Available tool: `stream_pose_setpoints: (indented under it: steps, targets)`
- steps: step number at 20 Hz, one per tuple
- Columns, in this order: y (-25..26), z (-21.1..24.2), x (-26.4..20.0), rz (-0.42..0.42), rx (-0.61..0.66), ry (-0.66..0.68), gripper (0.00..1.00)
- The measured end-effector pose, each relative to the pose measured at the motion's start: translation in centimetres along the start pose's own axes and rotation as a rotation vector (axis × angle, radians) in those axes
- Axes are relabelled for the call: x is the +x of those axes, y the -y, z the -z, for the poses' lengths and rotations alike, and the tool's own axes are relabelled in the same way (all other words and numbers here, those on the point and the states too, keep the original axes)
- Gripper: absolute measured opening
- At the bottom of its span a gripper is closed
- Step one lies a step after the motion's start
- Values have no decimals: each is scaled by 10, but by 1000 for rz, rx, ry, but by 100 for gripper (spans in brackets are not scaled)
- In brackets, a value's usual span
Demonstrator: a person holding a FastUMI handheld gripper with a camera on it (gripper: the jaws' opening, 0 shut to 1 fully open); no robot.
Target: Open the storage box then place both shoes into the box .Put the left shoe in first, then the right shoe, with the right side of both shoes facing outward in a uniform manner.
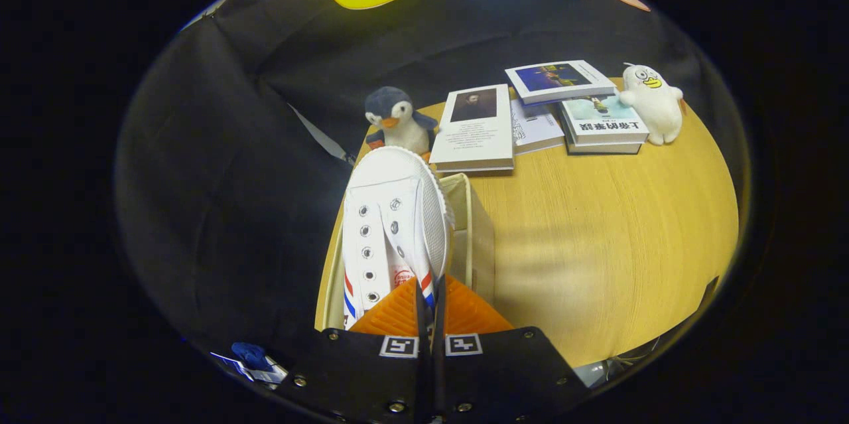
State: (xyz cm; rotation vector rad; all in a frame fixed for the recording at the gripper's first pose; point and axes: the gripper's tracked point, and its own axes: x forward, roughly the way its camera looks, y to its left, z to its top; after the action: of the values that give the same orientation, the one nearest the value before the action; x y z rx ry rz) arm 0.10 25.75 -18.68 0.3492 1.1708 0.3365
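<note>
My tongs sit at the bottom middle of the frame, nearly closed, both fingers pinching the thin wall of the white shoe near its heel end, by the red and blue stripes. I hold it there, I judge, because the collar is the one thin edge the fingers can clamp, and it lets the shoe hang out ahead of me for lowering.

The shoe's long axis runs straight away from the tongs, up the frame, with the rounded toe cap farthest from me and pointing toward the stuffed penguin. Its eyelets and tongue face up and left; the mesh side faces right.

Under and just right of the shoe I see the cream fabric wall of the storage box, its top open. The shoe is over the box mouth, its toe reaching past the far rim, so I judge it is being lowered in lengthwise. Whether it touches the box floor I cannot tell.

The box stands at the left edge of the wooden worktop. Beyond, in the upper middle, lie books, and a white duck toy stands upper right.
</note>
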Motion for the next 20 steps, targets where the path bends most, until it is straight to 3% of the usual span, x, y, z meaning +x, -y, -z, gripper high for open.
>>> stream_pose_setpoints:
  steps: [4, 6, 7, 8, 9, 11, 16, 20]
  targets:
    - [1, 16, 21, 59, -18, -27, 1]
    - [-3, 15, 23, 38, -7, -13, 3]
    - [-8, 9, 18, 23, -3, 19, 34]
    - [-9, 0, 14, 23, -8, 55, 44]
    - [-8, -7, 8, 33, -20, 78, 72]
    - [-8, -17, -5, 24, -52, 128, 99]
    - [-3, -33, -44, -1, -107, 232, 98]
    - [28, -48, -89, 30, -153, 325, 98]
